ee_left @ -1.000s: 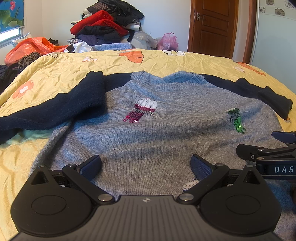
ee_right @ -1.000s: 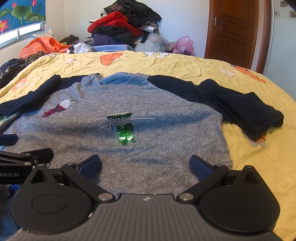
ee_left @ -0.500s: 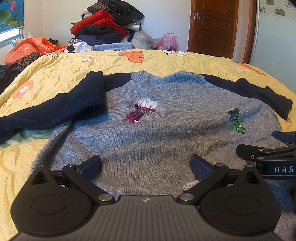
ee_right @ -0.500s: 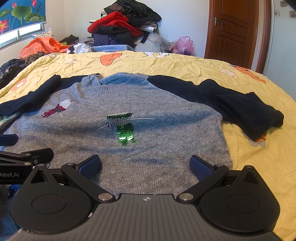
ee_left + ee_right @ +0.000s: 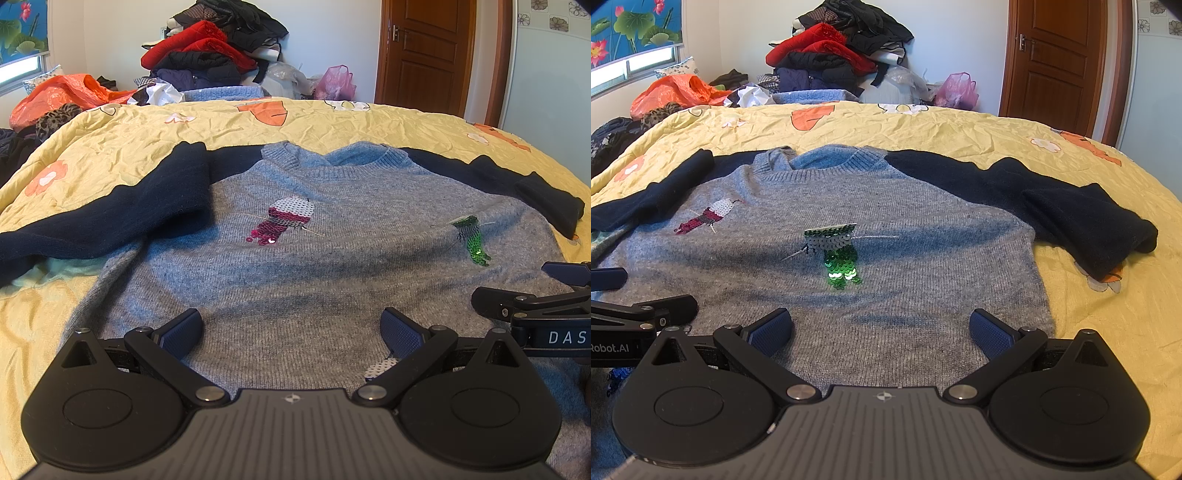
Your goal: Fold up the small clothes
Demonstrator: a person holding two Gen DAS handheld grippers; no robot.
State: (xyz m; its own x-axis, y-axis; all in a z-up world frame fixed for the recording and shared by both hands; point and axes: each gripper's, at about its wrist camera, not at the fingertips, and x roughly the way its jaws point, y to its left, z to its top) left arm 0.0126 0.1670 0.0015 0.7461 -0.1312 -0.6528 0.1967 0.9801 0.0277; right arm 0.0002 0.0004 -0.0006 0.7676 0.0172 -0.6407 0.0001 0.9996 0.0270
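Observation:
A grey knit sweater (image 5: 332, 266) (image 5: 905, 302) with navy sleeves lies face up and spread flat on a yellow bedspread (image 5: 122, 147). Sequin birds decorate its chest: a pink and white bird (image 5: 286, 219) and a green bird (image 5: 836, 254). The left sleeve (image 5: 122, 214) is bent back on itself; the right sleeve (image 5: 1078, 214) lies out to the side. My left gripper (image 5: 291, 332) hovers open over the hem's left half, nothing between its fingers. Over the hem's right half, my right gripper (image 5: 881, 330) is open as well.
A heap of red, black and blue clothes (image 5: 210, 55) is piled at the far edge of the bed. An orange plastic bag (image 5: 672, 92) and a pink bag (image 5: 336, 81) sit beside it. A brown wooden door (image 5: 1060, 59) stands at the far right.

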